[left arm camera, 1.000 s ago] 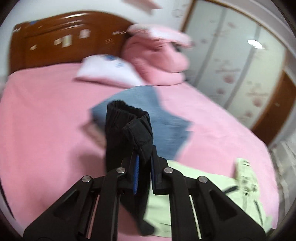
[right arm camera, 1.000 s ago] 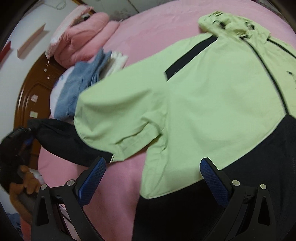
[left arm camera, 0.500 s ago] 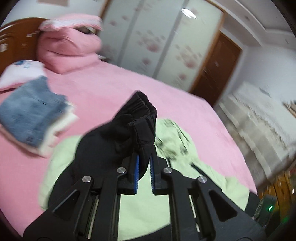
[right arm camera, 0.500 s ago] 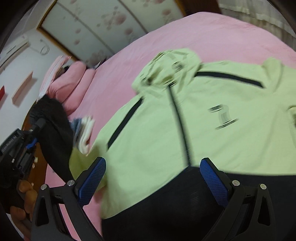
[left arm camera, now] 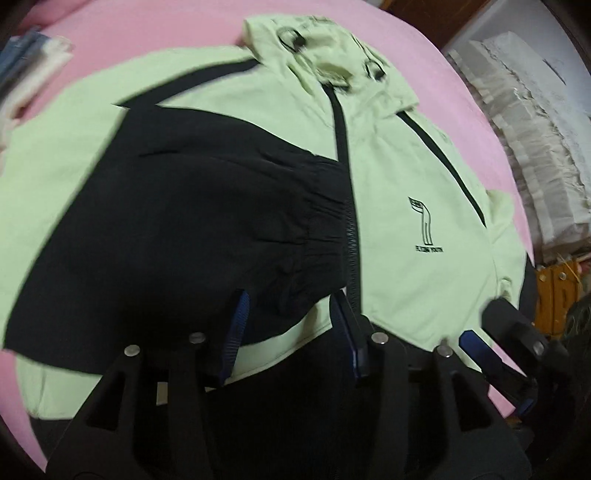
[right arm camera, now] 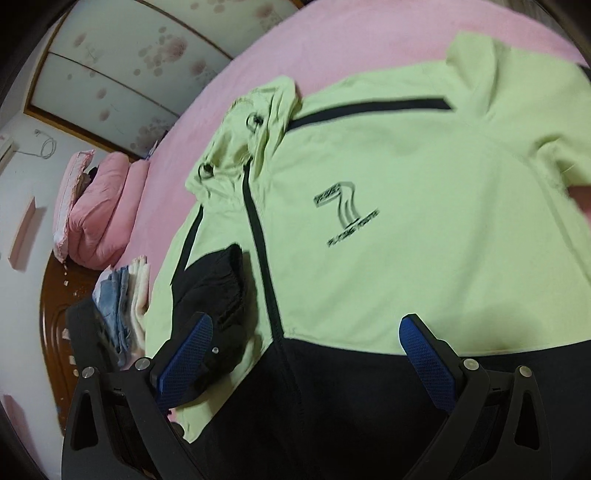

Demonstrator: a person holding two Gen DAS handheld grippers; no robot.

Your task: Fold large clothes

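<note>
A light green hooded jacket with black trim and a black hem lies front up on the pink bed. Its black sleeve is folded across the chest, with the gathered cuff beside the zip. My left gripper points down at the sleeve's lower edge. Its jaws are opening, and sleeve cloth lies loose between them with the pads off it. My right gripper hangs wide open over the black hem with nothing between its fingers.
A stack of folded jeans and pale clothes sits beside the jacket toward the wooden headboard. Pink pillows are piled near the flowered wardrobe doors. White-covered furniture stands past the bed's far side.
My left gripper swung the black sleeve from above the bed over onto the jacket's chest, came down, and its jaws parted off the cloth. The right gripper shifted along the hem, still open.
</note>
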